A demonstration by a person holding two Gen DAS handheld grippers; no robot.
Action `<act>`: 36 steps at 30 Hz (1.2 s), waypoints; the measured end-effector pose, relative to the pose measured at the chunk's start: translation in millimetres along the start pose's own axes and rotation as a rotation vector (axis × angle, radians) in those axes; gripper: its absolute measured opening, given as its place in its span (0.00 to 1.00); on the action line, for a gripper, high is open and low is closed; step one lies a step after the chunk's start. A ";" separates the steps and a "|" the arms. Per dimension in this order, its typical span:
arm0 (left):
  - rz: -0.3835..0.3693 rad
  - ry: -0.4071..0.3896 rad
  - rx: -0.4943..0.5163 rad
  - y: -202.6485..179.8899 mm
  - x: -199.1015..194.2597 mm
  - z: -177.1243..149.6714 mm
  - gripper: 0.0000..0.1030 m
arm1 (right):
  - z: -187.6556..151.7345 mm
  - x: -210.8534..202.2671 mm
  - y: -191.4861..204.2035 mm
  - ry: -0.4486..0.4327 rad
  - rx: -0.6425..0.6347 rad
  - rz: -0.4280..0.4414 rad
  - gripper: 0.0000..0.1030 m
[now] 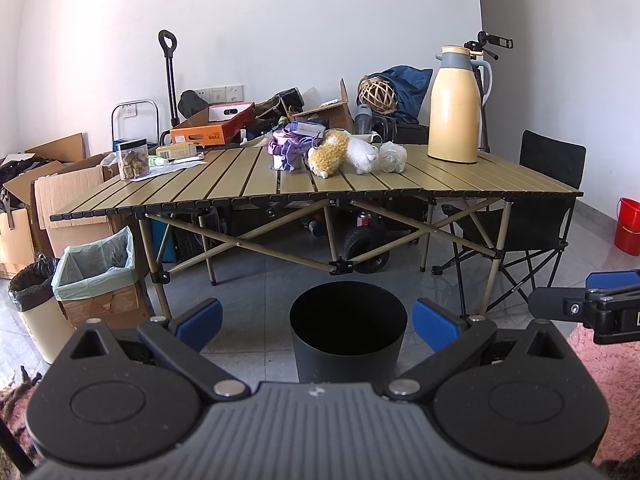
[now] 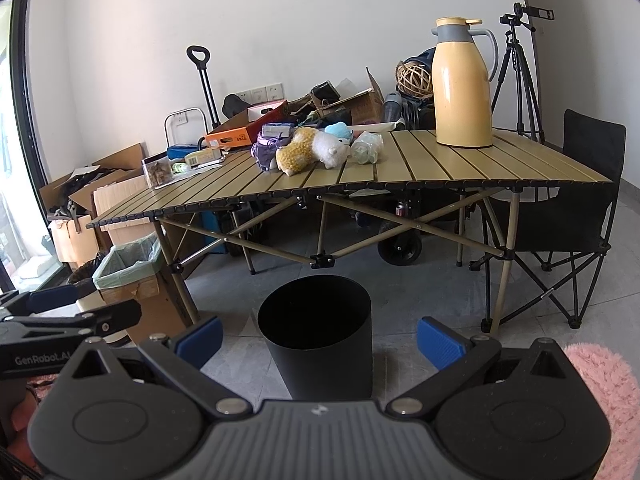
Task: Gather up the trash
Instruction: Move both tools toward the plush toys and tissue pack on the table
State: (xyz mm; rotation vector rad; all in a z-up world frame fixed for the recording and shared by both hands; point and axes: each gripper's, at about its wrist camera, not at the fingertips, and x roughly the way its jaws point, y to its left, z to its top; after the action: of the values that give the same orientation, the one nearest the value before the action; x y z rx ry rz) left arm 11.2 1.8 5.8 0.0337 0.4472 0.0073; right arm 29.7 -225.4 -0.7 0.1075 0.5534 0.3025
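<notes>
Left wrist view shows the left gripper [image 1: 316, 322] and right gripper [image 2: 318, 338] both wide and empty, facing the black bin [image 1: 347, 330], probably ready for the crumpled plastic [image 1: 392, 157] on the table [image 1: 200, 192].

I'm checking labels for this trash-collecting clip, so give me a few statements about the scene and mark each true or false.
1. The black bin stands on the floor in front of the table. True.
2. The left gripper holds a crumpled bag. False: it is open and holds nothing.
3. The yellow jug lies on its side. False: it stands upright on the table.
4. The plush sheep lies on the table. True.
5. The right gripper is open. True.
</notes>
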 end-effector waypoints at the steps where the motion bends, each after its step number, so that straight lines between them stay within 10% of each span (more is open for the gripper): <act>1: 0.002 0.001 0.000 0.0 2.5 -0.4 1.00 | 0.5 2.5 -0.9 0.002 -0.001 0.002 1.00; 36: 0.114 -0.139 -0.069 39.4 142.0 100.3 1.00 | 102.3 151.1 -30.6 -0.190 -0.064 0.056 1.00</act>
State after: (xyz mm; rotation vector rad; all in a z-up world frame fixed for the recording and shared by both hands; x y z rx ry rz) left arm 182.7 40.1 36.2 -0.0084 0.3055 0.1316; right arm 214.0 -209.5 4.7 0.0895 0.3520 0.3604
